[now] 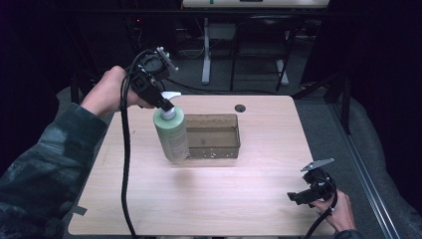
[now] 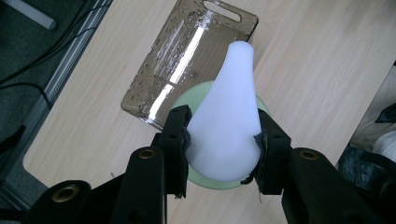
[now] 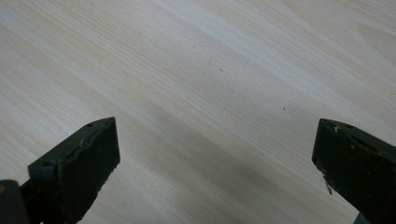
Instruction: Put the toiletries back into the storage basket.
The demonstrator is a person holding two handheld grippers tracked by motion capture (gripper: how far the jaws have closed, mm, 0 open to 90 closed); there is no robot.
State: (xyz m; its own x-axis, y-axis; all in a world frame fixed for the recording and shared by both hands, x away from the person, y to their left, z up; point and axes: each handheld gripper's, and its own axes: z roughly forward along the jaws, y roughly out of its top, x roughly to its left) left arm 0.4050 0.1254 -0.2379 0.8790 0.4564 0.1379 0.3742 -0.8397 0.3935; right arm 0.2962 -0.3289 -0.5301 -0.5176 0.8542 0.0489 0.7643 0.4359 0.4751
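Note:
A pale green pump bottle point(image 1: 171, 134) with a white pump head point(image 2: 229, 121) hangs tilted above the wooden table point(image 1: 249, 199), just left of a clear smoky plastic bin point(image 1: 214, 135). My left gripper point(image 1: 161, 102) is shut on the pump head from above; in the left gripper view its jaws clamp both sides of the white nozzle, and the green bottle shoulder point(image 2: 187, 100) shows beneath. The bin point(image 2: 187, 56) lies past it and holds nothing I can see. My right gripper point(image 1: 301, 195) rests open near the table's front right corner, nothing between its fingers point(image 3: 79, 163).
A dark round grommet hole point(image 1: 240, 108) sits near the table's back edge. Cables trail from both grippers across the table's left side and front right corner. Table legs and a chair frame stand on the floor beyond the far edge.

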